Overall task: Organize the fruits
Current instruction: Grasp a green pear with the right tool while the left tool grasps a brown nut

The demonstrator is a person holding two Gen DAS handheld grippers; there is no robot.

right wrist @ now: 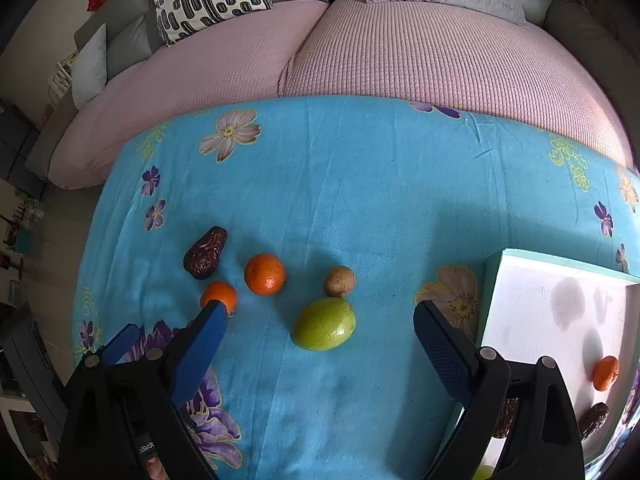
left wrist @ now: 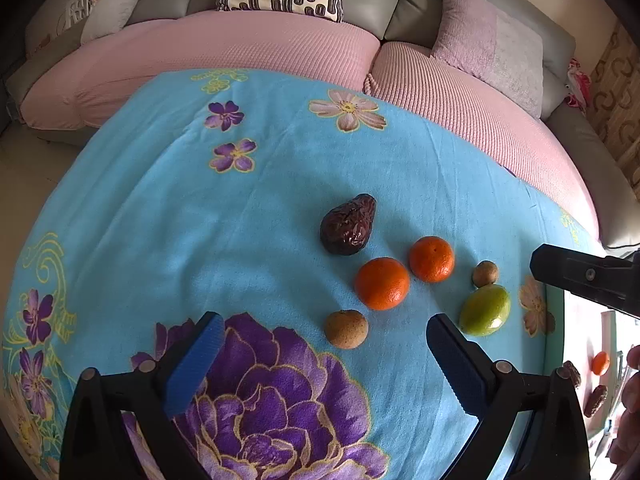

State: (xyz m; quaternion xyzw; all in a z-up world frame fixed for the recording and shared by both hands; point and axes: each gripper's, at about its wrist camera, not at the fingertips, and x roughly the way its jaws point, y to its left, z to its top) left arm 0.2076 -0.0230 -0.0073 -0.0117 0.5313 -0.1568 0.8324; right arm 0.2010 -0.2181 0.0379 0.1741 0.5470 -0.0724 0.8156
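Loose fruits lie on a blue flowered cloth (left wrist: 240, 240): a dark dried date (left wrist: 348, 224), two oranges (left wrist: 382, 283) (left wrist: 431, 259), two small brown fruits (left wrist: 346, 329) (left wrist: 485, 273) and a green fruit (left wrist: 485, 309). My left gripper (left wrist: 332, 360) stands open, and the nearer brown fruit sits just beyond its fingertips. My right gripper (right wrist: 324, 344) is open too, with the green fruit (right wrist: 324, 323) between its fingertips, not gripped. Behind the green fruit sits a brown fruit (right wrist: 339, 281). One orange (right wrist: 219, 296) is partly hidden by the right gripper's left finger.
A white tray with a teal rim (right wrist: 560, 272) rests at the right, holding an orange (right wrist: 605, 373) and dark dates (right wrist: 594, 420). A sofa with a pink cover (left wrist: 240, 48) and cushions runs behind the table. A hand (left wrist: 632, 400) shows at the right edge.
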